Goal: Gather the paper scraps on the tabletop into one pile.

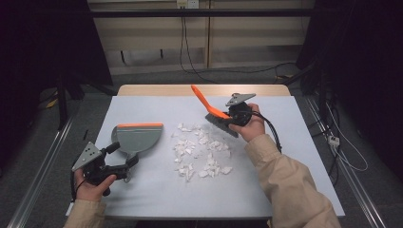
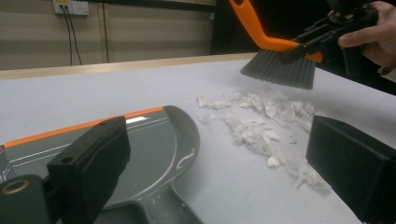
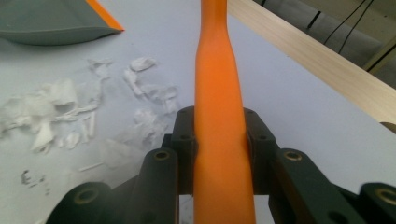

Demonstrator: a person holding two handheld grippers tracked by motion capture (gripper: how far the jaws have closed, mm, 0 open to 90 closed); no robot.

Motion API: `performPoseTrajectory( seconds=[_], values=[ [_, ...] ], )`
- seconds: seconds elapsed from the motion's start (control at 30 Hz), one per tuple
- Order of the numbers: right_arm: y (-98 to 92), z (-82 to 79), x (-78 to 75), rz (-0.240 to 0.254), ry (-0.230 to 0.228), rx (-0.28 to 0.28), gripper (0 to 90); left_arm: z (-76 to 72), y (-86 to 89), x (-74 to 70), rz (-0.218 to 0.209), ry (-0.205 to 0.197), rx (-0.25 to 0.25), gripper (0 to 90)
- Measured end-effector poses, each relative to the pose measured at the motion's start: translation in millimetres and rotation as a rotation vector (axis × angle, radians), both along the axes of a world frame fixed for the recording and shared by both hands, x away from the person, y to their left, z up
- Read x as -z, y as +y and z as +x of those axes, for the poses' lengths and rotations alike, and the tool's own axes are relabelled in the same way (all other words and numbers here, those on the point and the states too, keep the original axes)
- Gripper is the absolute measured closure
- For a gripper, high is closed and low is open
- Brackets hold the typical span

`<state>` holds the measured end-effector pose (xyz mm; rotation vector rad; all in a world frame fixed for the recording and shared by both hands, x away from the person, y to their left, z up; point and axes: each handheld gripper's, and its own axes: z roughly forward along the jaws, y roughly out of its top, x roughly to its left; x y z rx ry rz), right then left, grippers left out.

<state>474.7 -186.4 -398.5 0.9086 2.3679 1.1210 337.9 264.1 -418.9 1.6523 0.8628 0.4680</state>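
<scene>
Paper scraps (image 1: 202, 151) lie between dustpan (image 1: 138, 137) and raised brush (image 1: 212, 110).

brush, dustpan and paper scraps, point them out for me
brush (image 1: 219, 121), high view, on its dark bristles
dustpan (image 1: 138, 138), high view, on the grey pan floor
paper scraps (image 1: 202, 153), high view, middle of the pile

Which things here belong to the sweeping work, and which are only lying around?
Belong to the work: brush clamped in the right gripper; dustpan by the left gripper, jaws open; white paper scraps.

Only lying around: cables and power strip on the floor.
</scene>
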Motion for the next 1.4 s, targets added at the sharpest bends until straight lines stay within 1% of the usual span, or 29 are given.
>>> performPoseTrajectory(
  seconds=[0.03, 0.1, 0.17, 0.23, 0.4, 0.47, 0.57, 0.63, 0.67, 0.7, 0.73, 0.77, 0.8, 0.87, 0.93, 1.03, 1.17, 1.23, 1.4],
  values=[
    [1.7, 2.6, 1.3, -0.003, -0.003, 0.006, 71.7, 0.0, 0.4, 0.4, 0.001, 0.001, -0.001, 6.1],
    [4.0, 8.2, 4.6, 0.011, -0.003, 0.014, 71.7, 0.2, 1.1, 1.2, 0.001, 0.003, -0.004, 6.0],
    [6.5, 13.1, 7.6, -0.006, -0.005, 0.025, 71.7, 0.2, 1.0, 1.3, -0.001, 0.005, -0.005, 6.1],
    [8.5, 17.6, 10.7, -0.01, -0.008, 0.031, 71.7, 0.3, 0.1, 1.2, 0.005, 0.002, -0.002, 6.0],
    [17.0, 27.5, 16.9, -0.032, -0.015, 0.024, 71.7, -0.1, -1.0, 0.9, 0.006, -0.001, -0.005, 5.9],
    [19.0, 31.3, 19.7, -0.026, -0.005, 0.032, 71.7, 0.1, -0.8, 1.3, 0.008, 0.0, -0.006, 5.9],
    [20.8, 37.5, 22.1, -0.016, -0.004, 0.037, 71.7, 0.5, -0.2, 2.1, 0.01, 0.004, -0.009, 5.9],
    [23.6, 41.5, 23.4, -0.019, -0.007, 0.03, 71.7, 0.5, 0.0, 2.1, 0.007, 0.005, -0.014, 5.9],
    [25.9, 43.2, 24.2, -0.033, -0.006, 0.026, 71.7, 0.6, 0.2, 1.7, 0.01, 0.002, -0.015, 5.9],
    [28.7, 44.7, 25.7, -0.058, -0.012, 0.018, 71.7, 0.4, 0.2, 1.5, 0.008, 0.002, -0.016, 5.9],
    [30.9, 46.1, 26.9, -0.065, -0.017, 0.008, 71.7, 0.3, 0.1, 1.4, 0.006, 0.003, -0.019, 5.9],
    [32.9, 47.2, 27.1, -0.051, -0.011, 0.005, 71.7, 0.3, -0.1, 1.5, 0.007, 0.002, -0.021, 5.9],
    [34.9, 48.0, 27.5, -0.051, -0.009, -0.011, 71.7, 0.4, -0.2, 1.4, 0.011, 0.002, -0.021, 5.9],
    [39.3, 46.6, 28.1, -0.056, -0.012, -0.031, 71.7, 0.6, -0.8, 1.5, 0.014, 0.001, -0.019, 5.9],
    [42.1, 43.0, 27.7, -0.089, -0.023, -0.065, 71.6, 0.5, -1.9, 2.2, 0.008, 0.006, -0.021, 5.9],
    [43.0, 37.3, 26.7, -0.112, -0.033, -0.114, 71.6, 0.7, -1.8, 2.7, 0.014, 0.008, -0.019, 5.9],
    [44.4, 27.9, 26.3, -0.115, -0.04, -0.154, 71.6, 0.2, -1.8, 2.2, 0.008, 0.005, -0.024, 5.9],
    [45.2, 22.5, 26.0, -0.119, -0.044, -0.172, 71.6, 0.1, -2.1, 2.2, 0.014, 0.005, -0.021, 5.9],
    [45.1, 5.5, 24.9, -0.106, -0.038, -0.228, 71.7, 0.5, -4.0, 3.2, 0.017, 0.009, -0.018, 5.9]
  ],
)
